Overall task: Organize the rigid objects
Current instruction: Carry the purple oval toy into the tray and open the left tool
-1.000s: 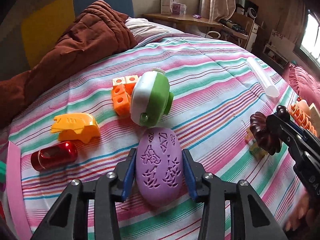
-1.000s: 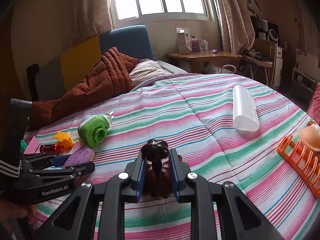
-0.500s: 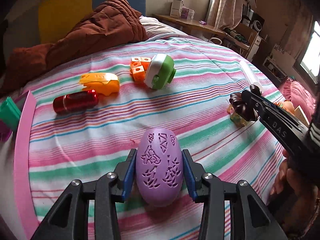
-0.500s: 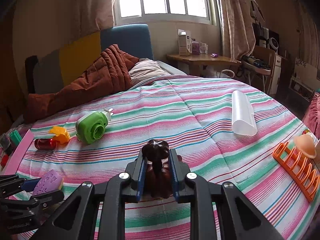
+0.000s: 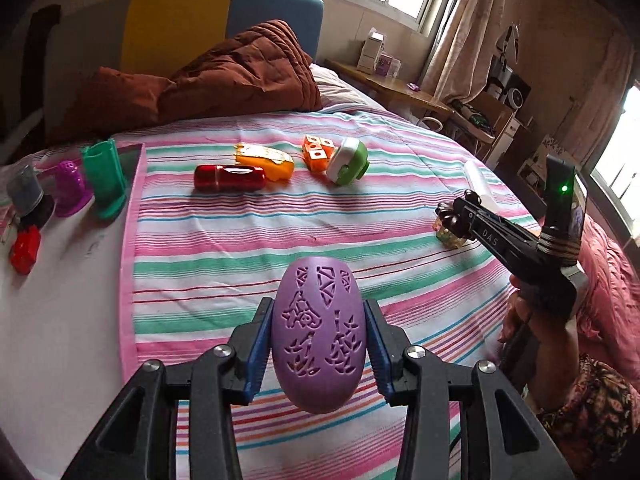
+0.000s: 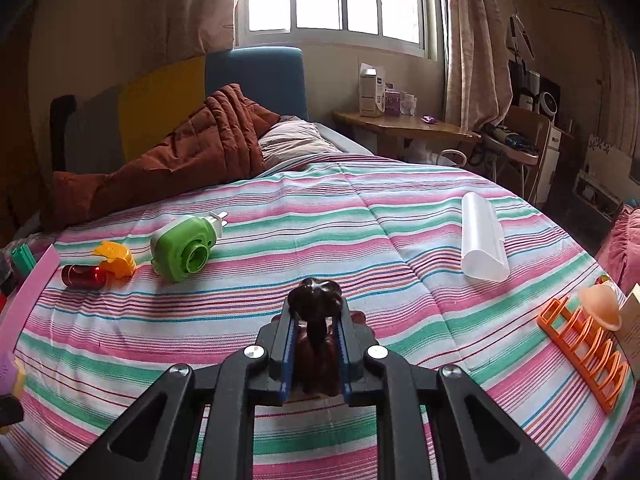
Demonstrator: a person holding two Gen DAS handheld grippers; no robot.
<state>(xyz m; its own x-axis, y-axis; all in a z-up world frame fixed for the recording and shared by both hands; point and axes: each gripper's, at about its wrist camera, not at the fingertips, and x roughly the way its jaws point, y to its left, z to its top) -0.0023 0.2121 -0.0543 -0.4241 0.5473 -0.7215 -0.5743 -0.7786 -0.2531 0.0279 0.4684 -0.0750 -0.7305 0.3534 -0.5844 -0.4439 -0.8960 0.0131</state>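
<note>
While both tools are loaded, you hold the left gripper [image 5: 319, 344] with jaws pinching the purple carved egg [image 5: 319, 338] across its width, clear above the striped bedspread [image 5: 224, 256] near its left edge. Your right gripper [image 6: 316, 330] clamps the dark brown figurine [image 6: 316, 300] mid-bed; presumably both are bound for the sorted group off that left edge.

Black grippers, blue-lined fingers

Left gripper [image 5: 319, 342] and right gripper [image 6: 316, 346]: silver screws behind the jaws; "DAS" lettering, green light, floral sleeve.
</note>
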